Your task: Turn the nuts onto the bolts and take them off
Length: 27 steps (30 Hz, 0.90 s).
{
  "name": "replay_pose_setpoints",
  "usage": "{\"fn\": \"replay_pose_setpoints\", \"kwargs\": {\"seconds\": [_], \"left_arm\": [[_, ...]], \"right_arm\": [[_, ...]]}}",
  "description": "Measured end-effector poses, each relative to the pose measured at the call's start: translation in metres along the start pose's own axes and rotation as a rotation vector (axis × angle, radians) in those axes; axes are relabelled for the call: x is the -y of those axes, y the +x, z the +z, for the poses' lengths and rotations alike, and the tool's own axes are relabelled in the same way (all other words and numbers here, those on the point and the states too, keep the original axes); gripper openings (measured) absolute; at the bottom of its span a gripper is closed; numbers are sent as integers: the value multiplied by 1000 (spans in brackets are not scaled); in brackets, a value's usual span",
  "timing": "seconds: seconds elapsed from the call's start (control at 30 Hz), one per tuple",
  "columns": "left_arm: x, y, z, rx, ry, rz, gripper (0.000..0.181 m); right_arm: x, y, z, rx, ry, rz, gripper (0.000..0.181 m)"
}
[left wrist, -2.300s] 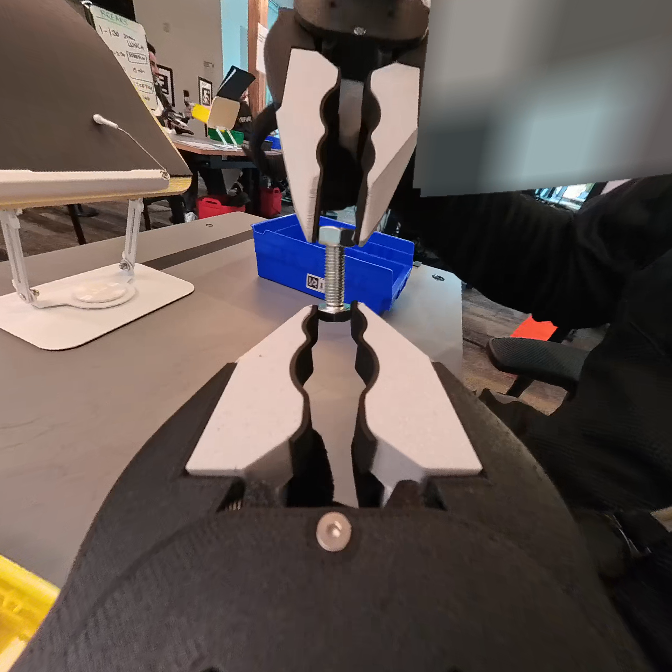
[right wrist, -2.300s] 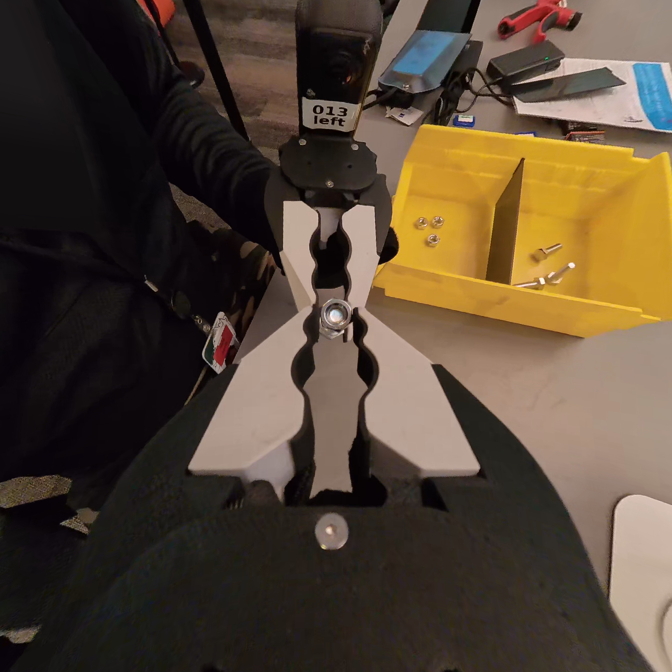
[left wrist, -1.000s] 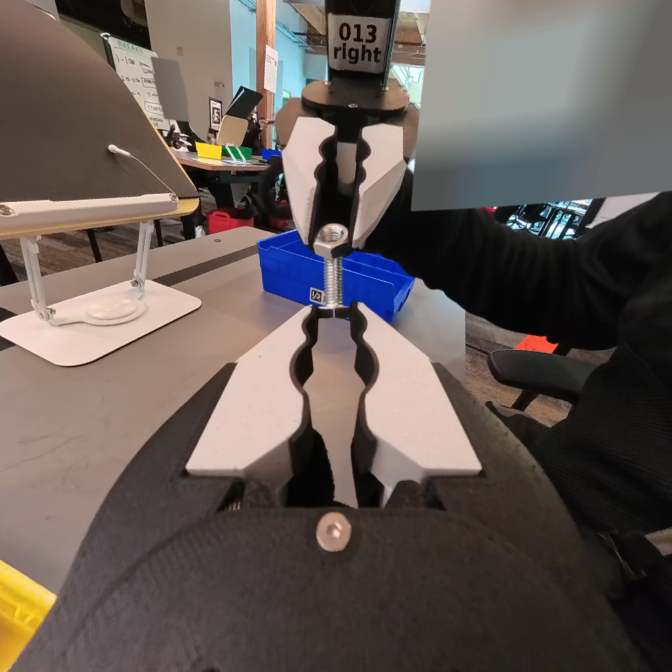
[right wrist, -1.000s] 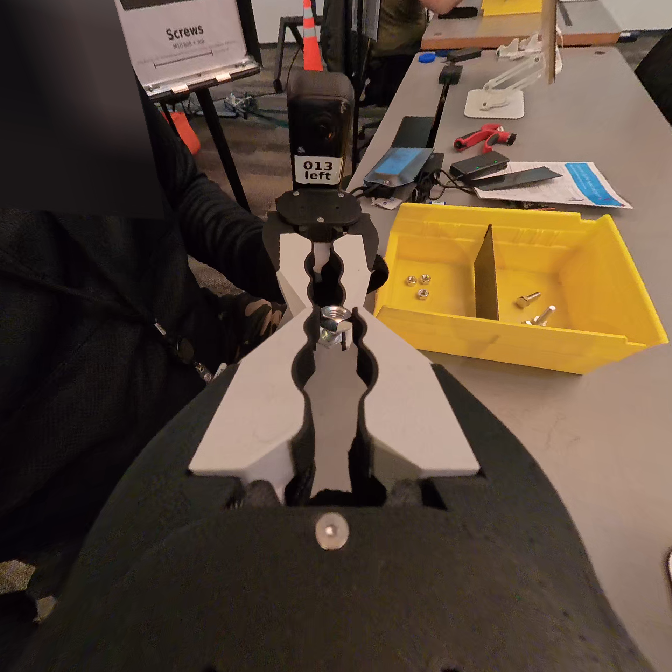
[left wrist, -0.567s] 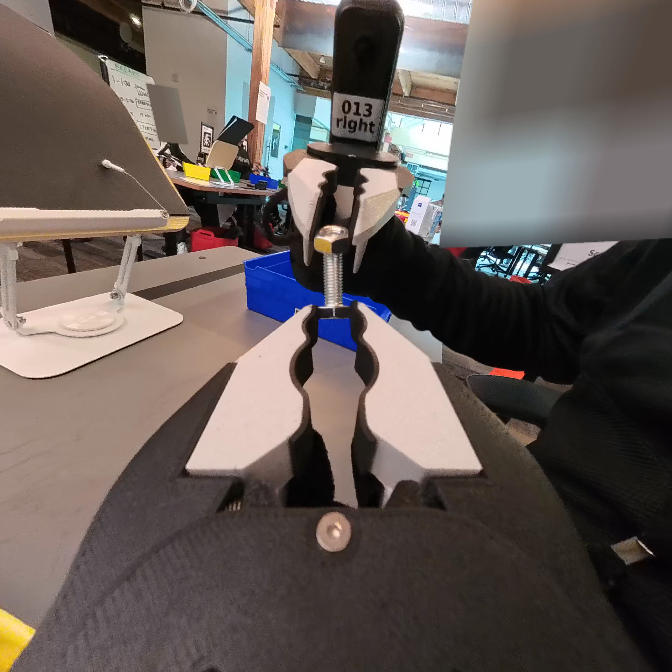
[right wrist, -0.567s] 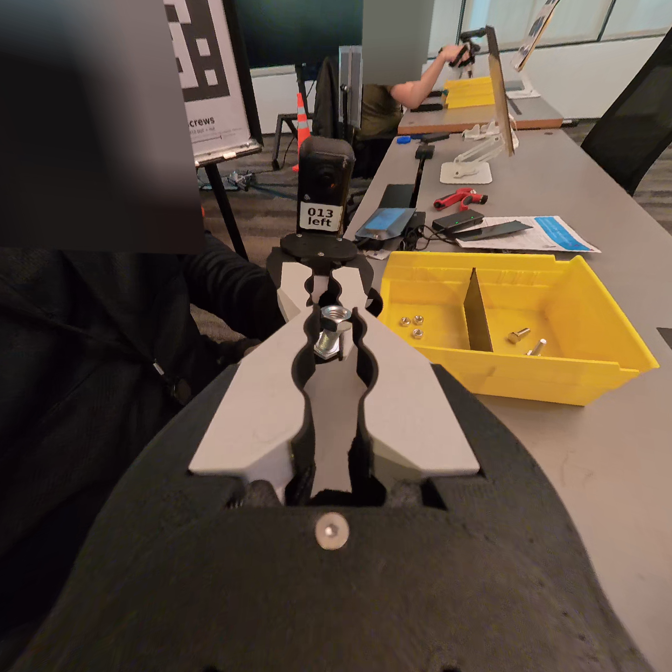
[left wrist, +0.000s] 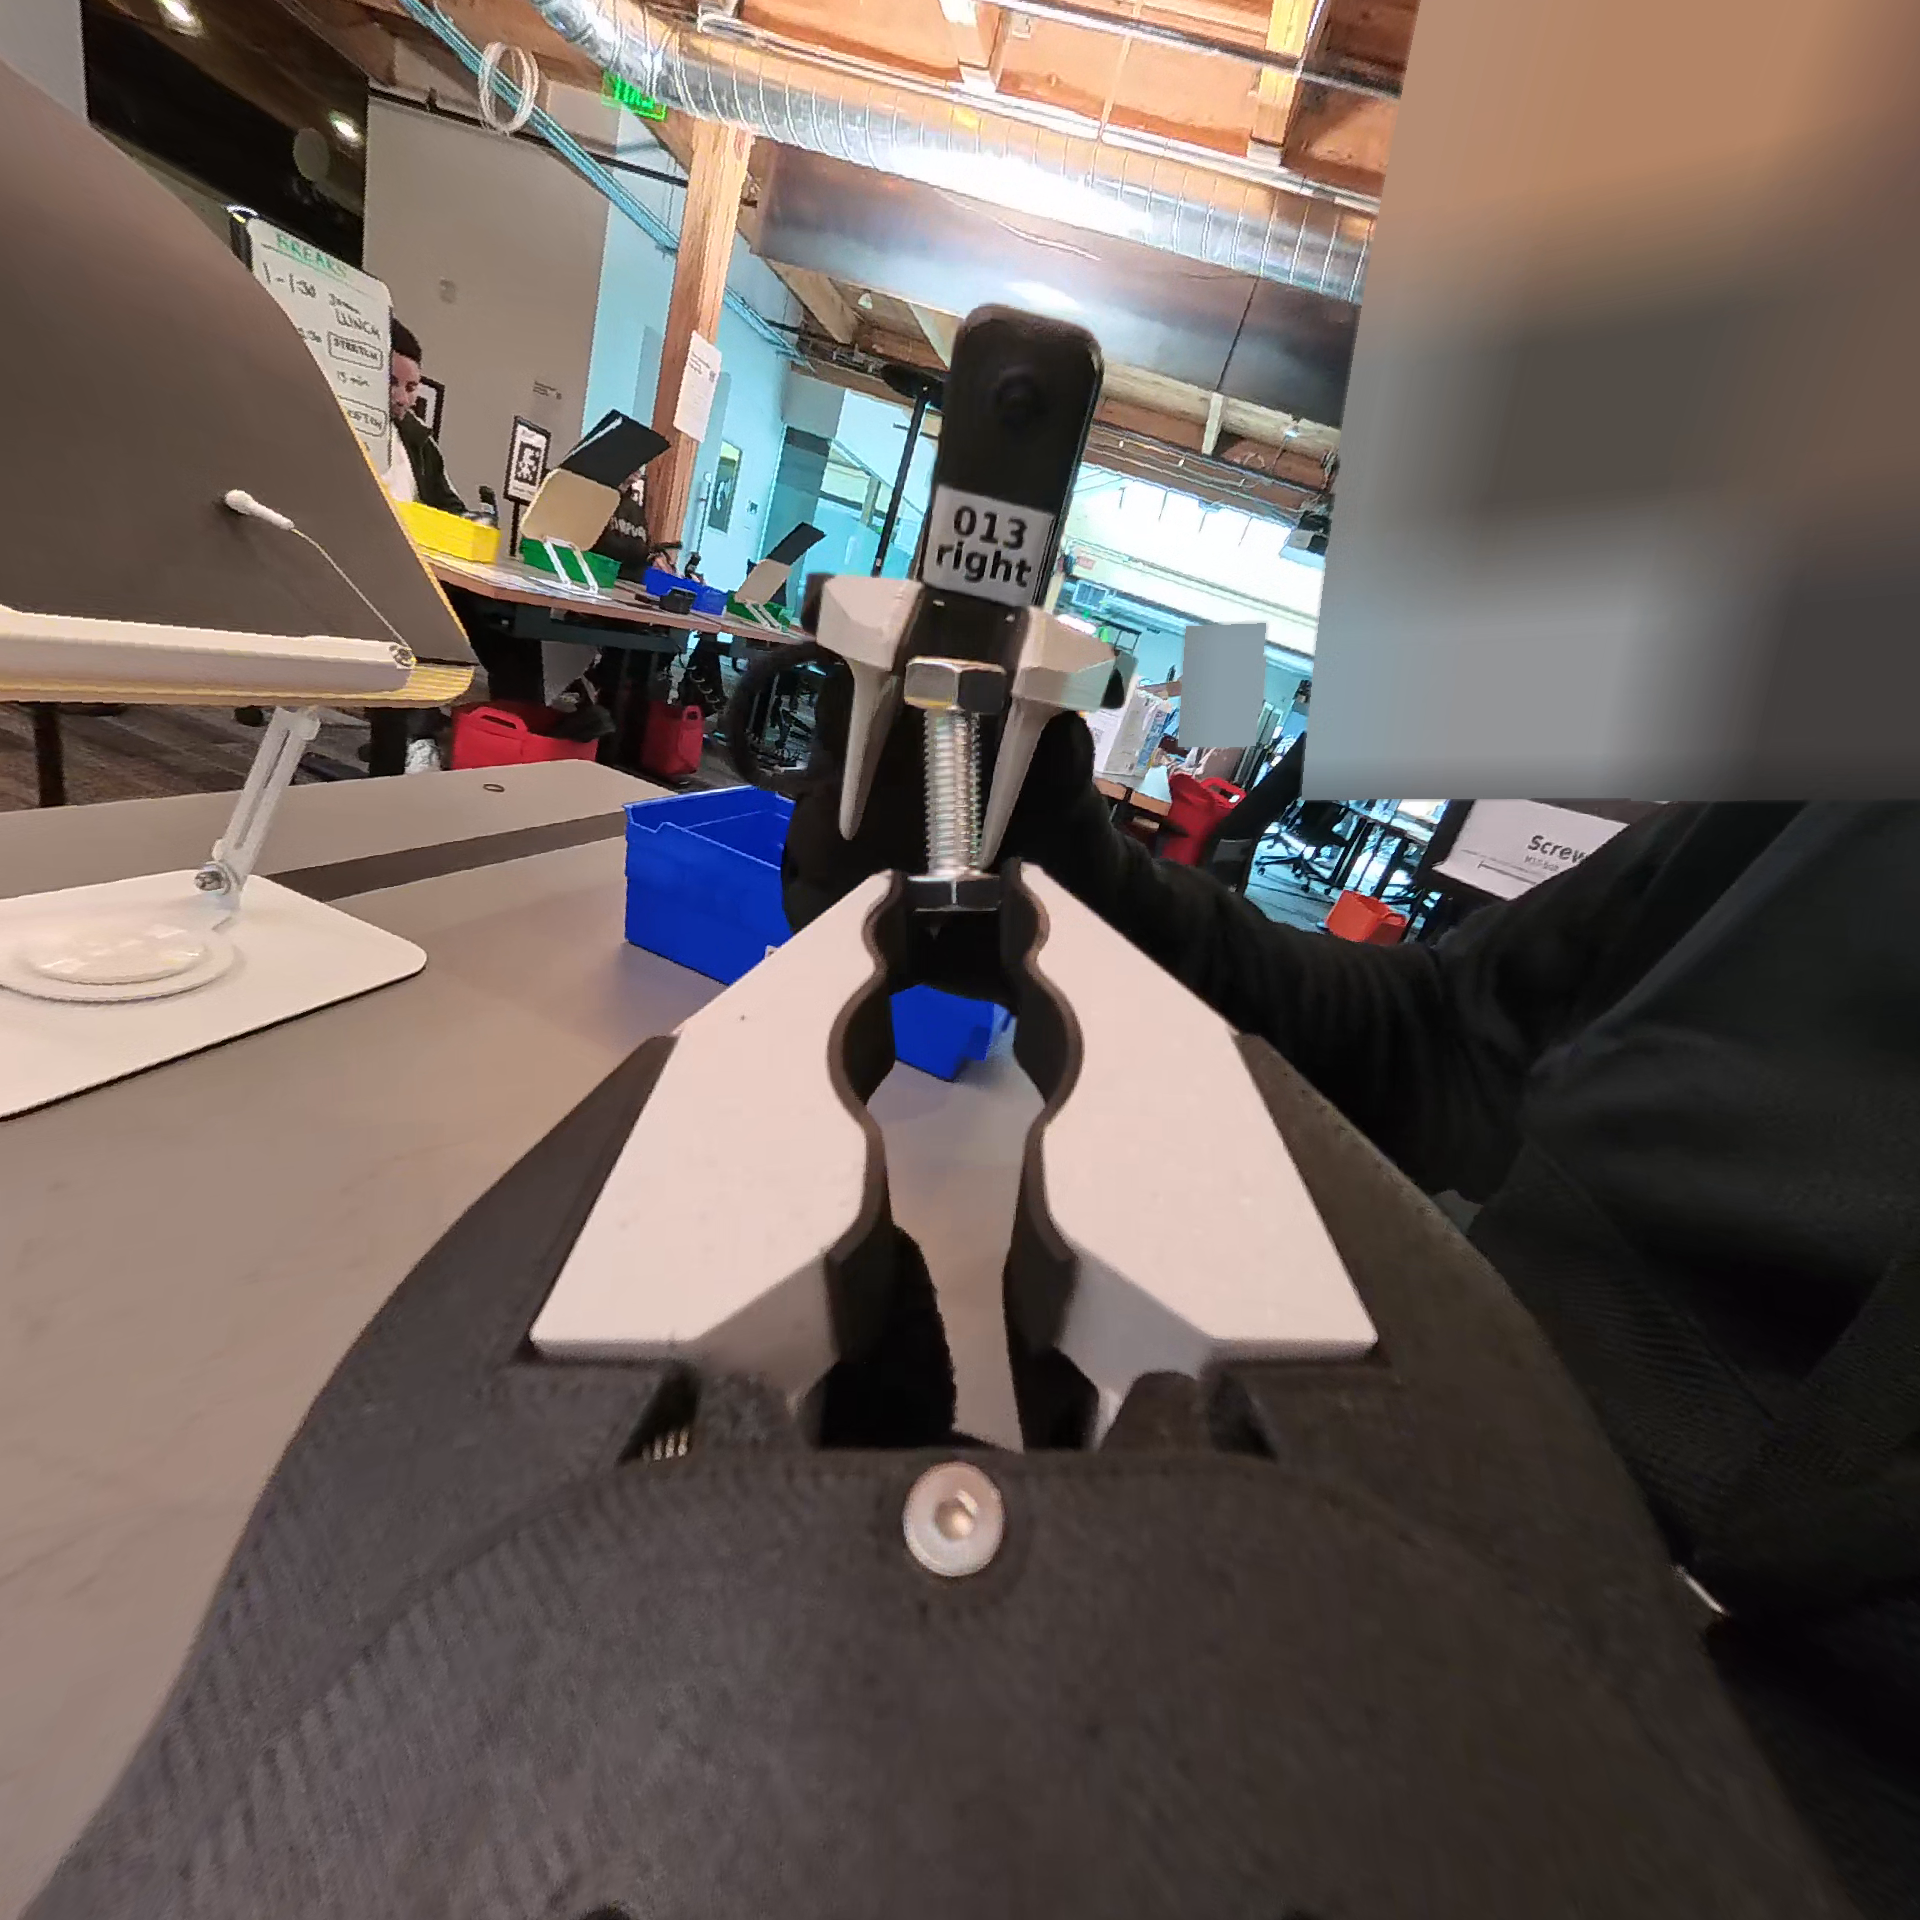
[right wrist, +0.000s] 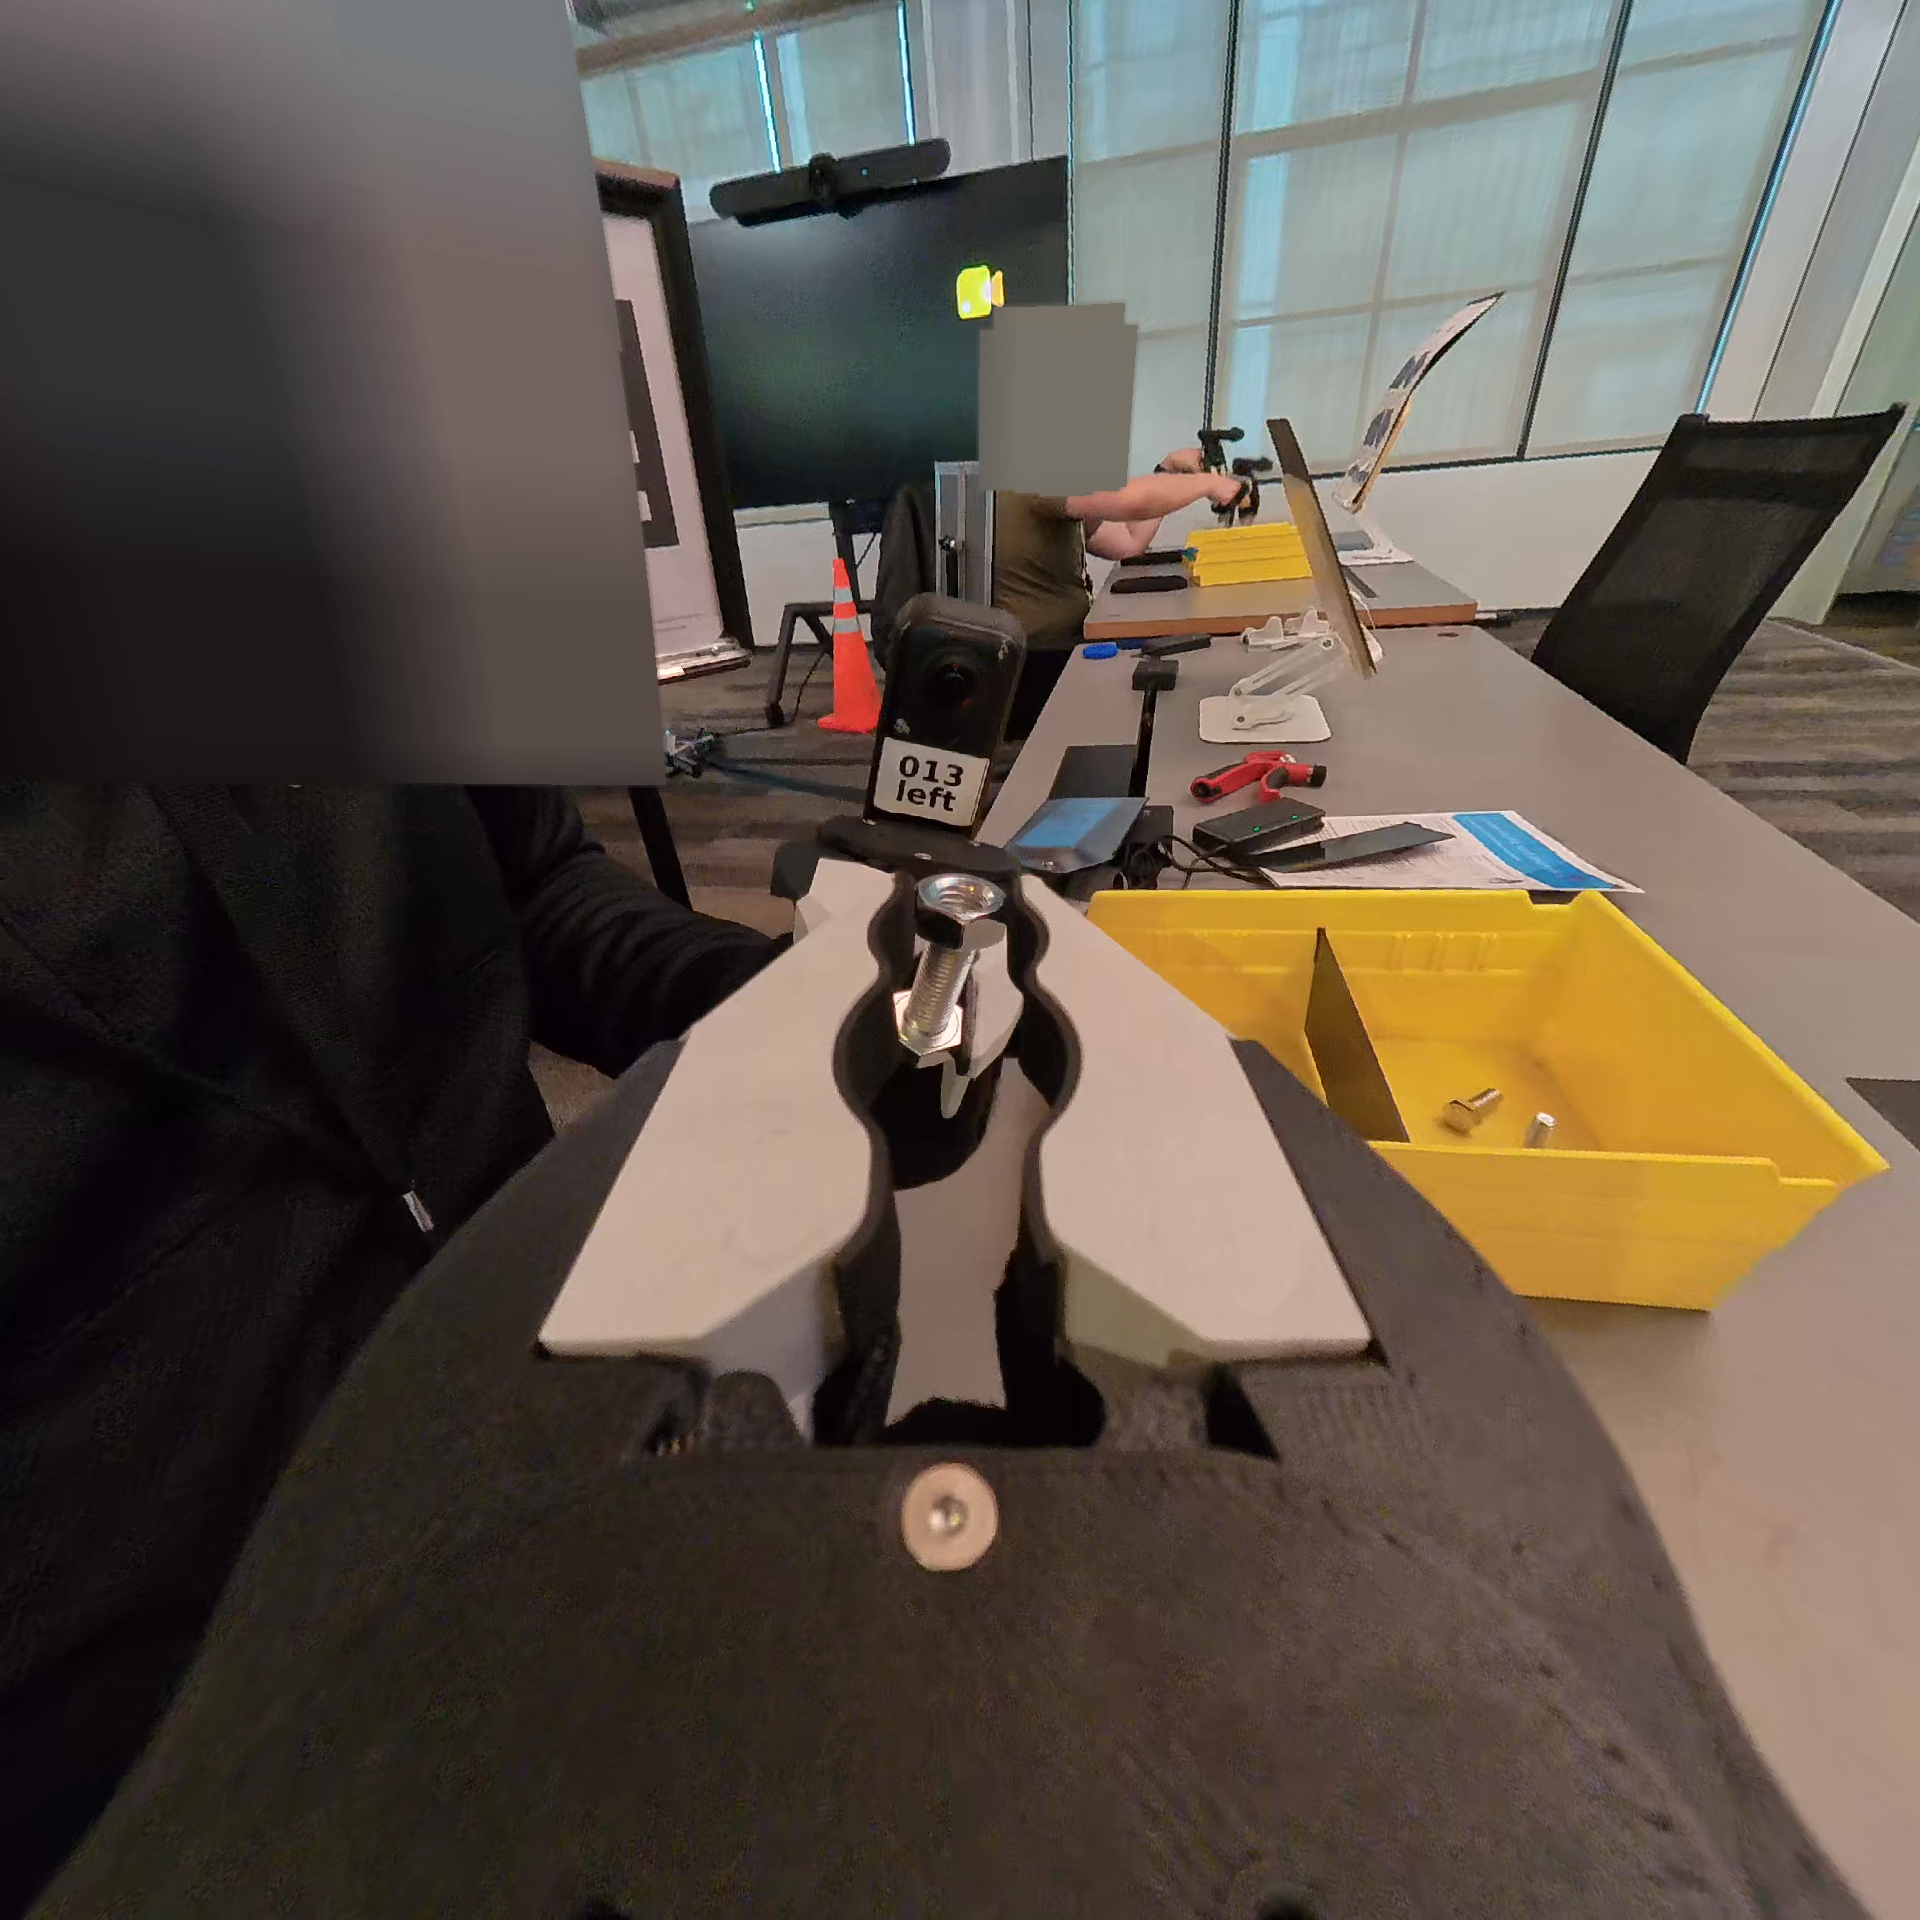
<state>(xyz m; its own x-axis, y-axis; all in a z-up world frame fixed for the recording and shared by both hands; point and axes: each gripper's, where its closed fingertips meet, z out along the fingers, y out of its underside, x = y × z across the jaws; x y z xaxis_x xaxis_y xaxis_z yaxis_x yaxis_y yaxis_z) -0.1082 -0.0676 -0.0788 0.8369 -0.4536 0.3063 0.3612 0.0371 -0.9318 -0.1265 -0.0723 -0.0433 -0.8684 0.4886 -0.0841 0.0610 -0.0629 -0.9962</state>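
Observation:
A silver bolt (left wrist: 954, 790) stands upright between my two grippers above the grey table (left wrist: 312, 1195). My left gripper (left wrist: 954, 883) is shut on the bolt's hex head (left wrist: 954, 891) at the bottom. My right gripper (left wrist: 948, 748) faces me and is shut on the nut (left wrist: 956, 686) at the bolt's top end. In the right wrist view, my right gripper (right wrist: 956, 894) pinches the nut (right wrist: 958, 902), whose threaded hole shows. The bolt (right wrist: 940, 977) runs down to its head (right wrist: 928, 1029), which the left gripper (right wrist: 935, 1039) holds.
A yellow divided bin (right wrist: 1558, 1236) stands on the table to the right, with two loose bolts (right wrist: 1470, 1112) in one compartment. A blue bin (left wrist: 696, 883) and a white stand (left wrist: 208, 987) are behind. Papers, a black device and a red tool (right wrist: 1257, 774) lie farther back. Only a small space, under 4 cm, lies between the two pairs of fingers.
Both grippers have tilted up from looking down at the table to looking level across the room, keeping hold of the bolt and nut. The right gripper has swung from above the bolt to facing me.

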Motion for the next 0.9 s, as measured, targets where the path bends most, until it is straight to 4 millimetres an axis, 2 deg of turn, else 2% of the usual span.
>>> {"fn": "replay_pose_setpoints", "kwargs": {"seconds": [0.47,0.9], "left_arm": [[2,1,0,-14,23,-38,15],[-1,-6,-1,27,11,-30,15]], "right_arm": [[3,3,1,-66,128,10,16],[-2,10,1,-202,149,3,15]]}}
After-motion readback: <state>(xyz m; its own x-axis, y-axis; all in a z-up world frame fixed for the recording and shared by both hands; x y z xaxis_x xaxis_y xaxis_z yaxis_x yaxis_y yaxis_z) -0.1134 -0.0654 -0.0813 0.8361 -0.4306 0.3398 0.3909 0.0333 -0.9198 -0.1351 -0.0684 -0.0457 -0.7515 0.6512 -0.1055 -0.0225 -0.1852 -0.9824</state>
